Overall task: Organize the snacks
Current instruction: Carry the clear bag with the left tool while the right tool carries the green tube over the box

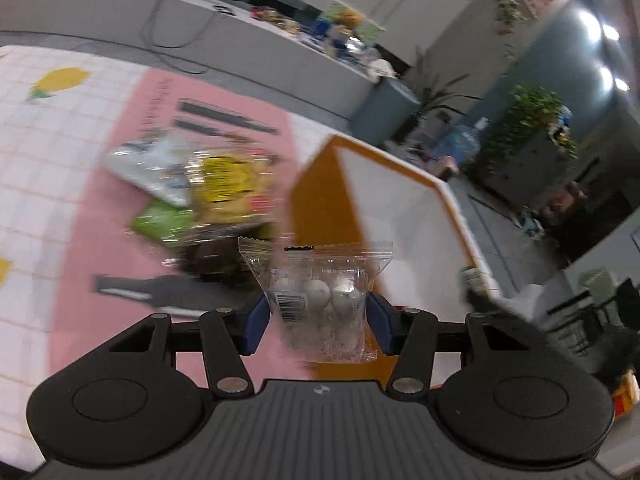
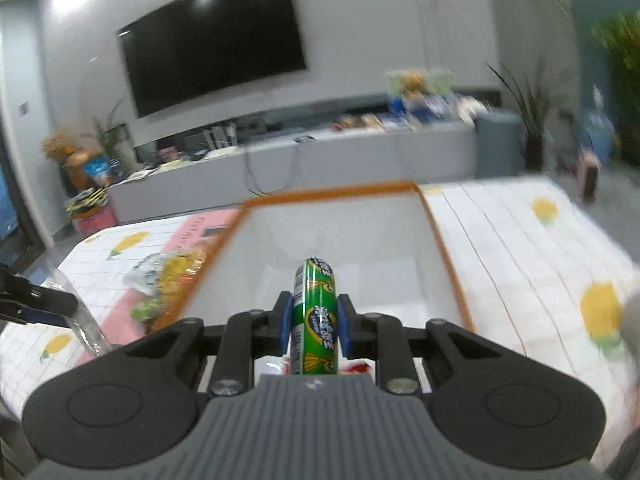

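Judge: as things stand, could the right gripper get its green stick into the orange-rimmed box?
Probably yes: the right gripper, shut on the green stick, faces the box, whose open top is unobstructed.

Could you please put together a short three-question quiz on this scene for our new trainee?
1. True or false: the right gripper is shut on a green tube.
2. What does the left gripper hold? A) a clear bag of white balls B) a yellow packet C) nothing
3. What colour is the rim of the white box?

Key:
1. True.
2. A: the clear bag sits between the blue pads, while the yellow packet lies in the pile on the pink mat.
3. Orange.
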A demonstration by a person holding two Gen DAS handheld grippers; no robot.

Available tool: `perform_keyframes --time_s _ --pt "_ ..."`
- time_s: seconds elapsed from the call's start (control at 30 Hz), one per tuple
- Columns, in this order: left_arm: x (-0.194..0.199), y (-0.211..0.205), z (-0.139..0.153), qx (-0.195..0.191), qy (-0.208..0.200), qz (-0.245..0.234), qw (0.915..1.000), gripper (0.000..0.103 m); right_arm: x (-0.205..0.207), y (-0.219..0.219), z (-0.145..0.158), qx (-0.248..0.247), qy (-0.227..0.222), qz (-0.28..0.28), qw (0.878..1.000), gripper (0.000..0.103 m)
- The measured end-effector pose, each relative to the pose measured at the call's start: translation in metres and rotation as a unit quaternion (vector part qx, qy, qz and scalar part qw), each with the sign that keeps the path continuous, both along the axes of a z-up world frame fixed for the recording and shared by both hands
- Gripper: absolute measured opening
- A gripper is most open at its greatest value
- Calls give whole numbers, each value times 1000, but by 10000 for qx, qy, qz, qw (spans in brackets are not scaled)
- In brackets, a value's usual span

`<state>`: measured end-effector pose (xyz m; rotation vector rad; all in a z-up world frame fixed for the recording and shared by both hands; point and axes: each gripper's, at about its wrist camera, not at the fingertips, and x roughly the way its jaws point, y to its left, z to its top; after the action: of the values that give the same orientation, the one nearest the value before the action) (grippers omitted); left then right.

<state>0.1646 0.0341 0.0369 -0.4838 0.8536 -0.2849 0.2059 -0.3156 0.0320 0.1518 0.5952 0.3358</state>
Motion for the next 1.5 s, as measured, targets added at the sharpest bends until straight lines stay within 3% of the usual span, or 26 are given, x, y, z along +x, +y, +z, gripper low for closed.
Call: perform_keyframes --time_s 0.2,0.5,0.7,0.8,1.0,1.13,1.3,1.4,1.5 --pt "16 -54 24 99 -378 -157 9991 59 12 -9 -14 312 474 -48 9984 21" --pt "40 -121 17 365 -179 -582 9975 59 12 -14 -14 -31 436 -129 9990 21" --pt "51 -154 2 1309 153 -729 9886 59 9 -11 -16 -529 230 -181 9982 21" --pt "53 -163 2 1552 224 -729 9849 59 7 -6 -18 -859 94 -223 9960 21" --pt "51 -169 2 1398 318 -762 9867 59 6 -1 -25 -1398 1 -116 9901 21" --pt "52 -175 0 1256 398 -789 9881 59 6 -2 -26 -1506 -103 -218 9883 24" --pt "53 -182 -2 1366 439 -781 9866 59 10 -14 -21 -1041 -21 -234 9943 24" --pt "57 -189 -6 1409 517 -841 9851 59 8 -25 -11 -836 -98 -431 9955 30" --pt "62 -195 -12 1194 642 -861 9870 59 4 -39 -2 -582 -162 -478 9970 29"
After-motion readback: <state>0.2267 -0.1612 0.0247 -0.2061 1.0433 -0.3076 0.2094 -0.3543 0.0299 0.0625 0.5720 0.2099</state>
